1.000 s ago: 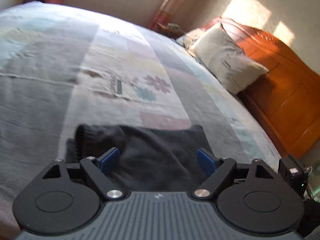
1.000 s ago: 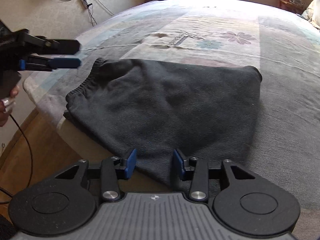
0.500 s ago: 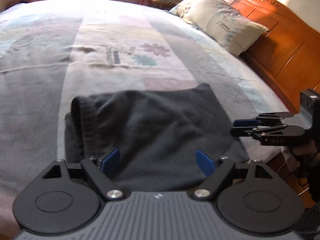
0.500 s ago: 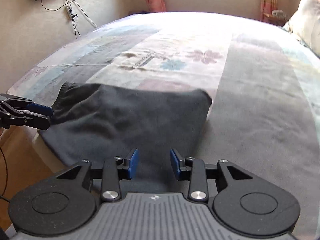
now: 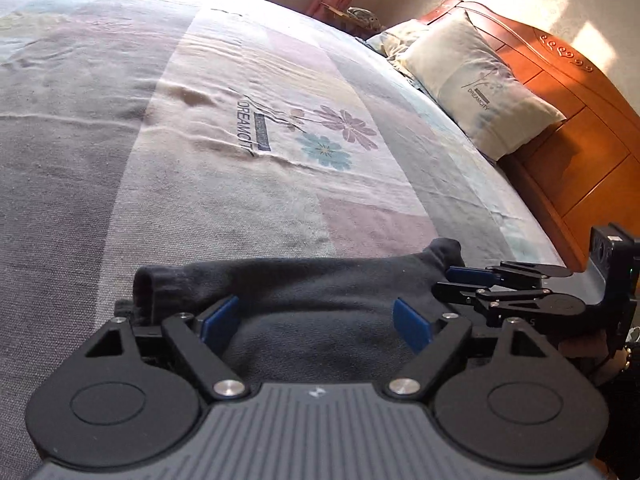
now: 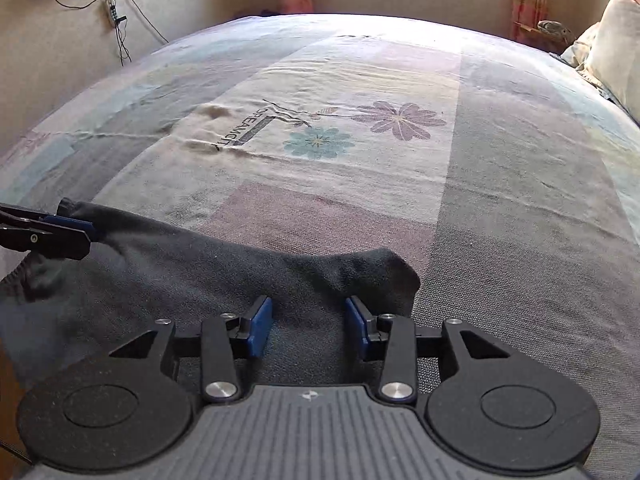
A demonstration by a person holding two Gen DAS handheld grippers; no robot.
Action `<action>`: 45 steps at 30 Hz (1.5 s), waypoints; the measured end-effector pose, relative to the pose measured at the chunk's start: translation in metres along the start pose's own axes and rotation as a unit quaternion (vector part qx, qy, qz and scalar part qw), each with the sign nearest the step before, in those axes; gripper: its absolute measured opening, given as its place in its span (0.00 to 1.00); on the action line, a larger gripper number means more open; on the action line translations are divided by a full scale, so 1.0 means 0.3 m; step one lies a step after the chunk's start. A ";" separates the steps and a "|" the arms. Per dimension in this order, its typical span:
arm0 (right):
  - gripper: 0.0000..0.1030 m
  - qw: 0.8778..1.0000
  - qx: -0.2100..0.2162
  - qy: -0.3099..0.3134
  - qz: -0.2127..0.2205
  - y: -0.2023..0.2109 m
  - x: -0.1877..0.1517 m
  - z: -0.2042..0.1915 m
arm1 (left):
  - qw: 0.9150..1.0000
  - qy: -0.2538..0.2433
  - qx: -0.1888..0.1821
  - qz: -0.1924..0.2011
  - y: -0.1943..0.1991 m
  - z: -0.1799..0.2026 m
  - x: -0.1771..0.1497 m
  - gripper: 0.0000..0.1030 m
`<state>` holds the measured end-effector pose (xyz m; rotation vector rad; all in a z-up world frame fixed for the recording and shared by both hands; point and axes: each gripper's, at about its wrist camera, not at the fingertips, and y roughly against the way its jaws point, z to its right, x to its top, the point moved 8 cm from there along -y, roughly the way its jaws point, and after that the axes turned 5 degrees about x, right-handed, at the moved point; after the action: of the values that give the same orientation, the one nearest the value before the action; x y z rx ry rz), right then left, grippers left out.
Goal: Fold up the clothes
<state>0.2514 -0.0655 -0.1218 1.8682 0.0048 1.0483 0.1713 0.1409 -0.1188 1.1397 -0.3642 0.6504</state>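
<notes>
A dark grey folded garment [image 5: 320, 300] lies at the near edge of the bed; it also shows in the right wrist view [image 6: 180, 280]. My left gripper [image 5: 316, 320] is open, its blue pads either side of the cloth's near part by the ribbed waistband [image 5: 146, 292]. My right gripper [image 6: 308, 326] is open, low over the garment's right corner [image 6: 384, 272]. The right gripper shows at the garment's far right end in the left wrist view [image 5: 468, 284]. The left gripper shows at the waistband end in the right wrist view [image 6: 72, 228].
The bed carries a patchwork sheet with a flower print [image 5: 332, 136], also in the right wrist view [image 6: 360, 128]. A pillow [image 5: 476, 84] leans on the orange wooden headboard [image 5: 580, 128]. A wall with cables [image 6: 116, 20] stands at the left.
Both grippers have dropped lower and moved in onto the garment's two ends. The garment's right corner now rises in a small peak.
</notes>
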 end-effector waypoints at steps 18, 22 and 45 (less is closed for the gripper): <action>0.54 0.999 0.029 -0.009 -0.009 0.257 -0.164 -0.147 | 0.999 0.029 0.040 0.006 0.189 0.046 -0.196 0.88; 0.54 0.999 0.020 -0.018 -0.042 0.284 -0.321 -0.151 | 0.998 0.011 0.063 0.002 0.197 0.065 -0.218 0.87; 0.85 0.879 -0.244 0.408 -0.034 0.310 -0.399 -0.270 | 0.989 -0.030 0.130 0.059 0.430 0.138 -0.292 0.88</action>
<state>0.0845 -0.1061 -0.1179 0.8745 0.2723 1.5489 0.0236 0.1115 -0.0610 1.3971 -0.4100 0.7856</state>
